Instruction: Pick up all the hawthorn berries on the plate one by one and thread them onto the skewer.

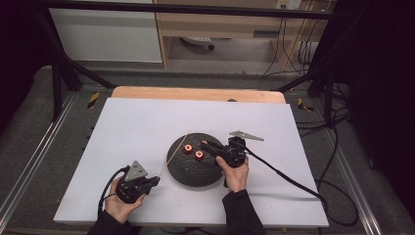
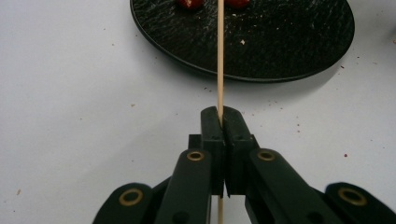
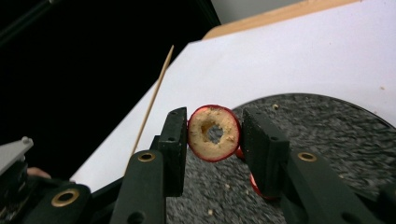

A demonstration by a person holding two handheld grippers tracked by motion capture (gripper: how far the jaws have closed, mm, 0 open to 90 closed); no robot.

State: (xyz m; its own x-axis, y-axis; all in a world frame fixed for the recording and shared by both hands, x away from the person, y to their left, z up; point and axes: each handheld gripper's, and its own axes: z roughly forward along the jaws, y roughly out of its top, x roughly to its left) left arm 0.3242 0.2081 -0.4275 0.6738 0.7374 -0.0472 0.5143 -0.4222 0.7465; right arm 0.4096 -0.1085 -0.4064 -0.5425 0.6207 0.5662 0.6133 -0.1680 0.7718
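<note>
A lab or recording workspace is showing itself here: a white-topped counter (image 1: pixel 147 122) is sitting inside a black metal frame (image 1: pixel 186 8), with cables (image 1: pixel 293 49) trailing across grey flooring (image 1: pixel 29 127) beside plain cabinets (image 1: pixel 105 34).

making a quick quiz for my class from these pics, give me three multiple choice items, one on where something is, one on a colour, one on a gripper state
1. Where does the black plate lie?
A. on the white sheet
B. on the floor
C. on the shelf

2. What colour is the skin of the cored fruit slice?
A. green
B. red
C. blue

3. What is the left gripper doing?
A. open, holding nothing
B. shut on a fruit slice
C. shut on the wooden skewer

Answers: 1 A, the white sheet lies under it; 2 B, a red rim rings the tan flesh; 3 C, the jaws pinch the stick.
</note>
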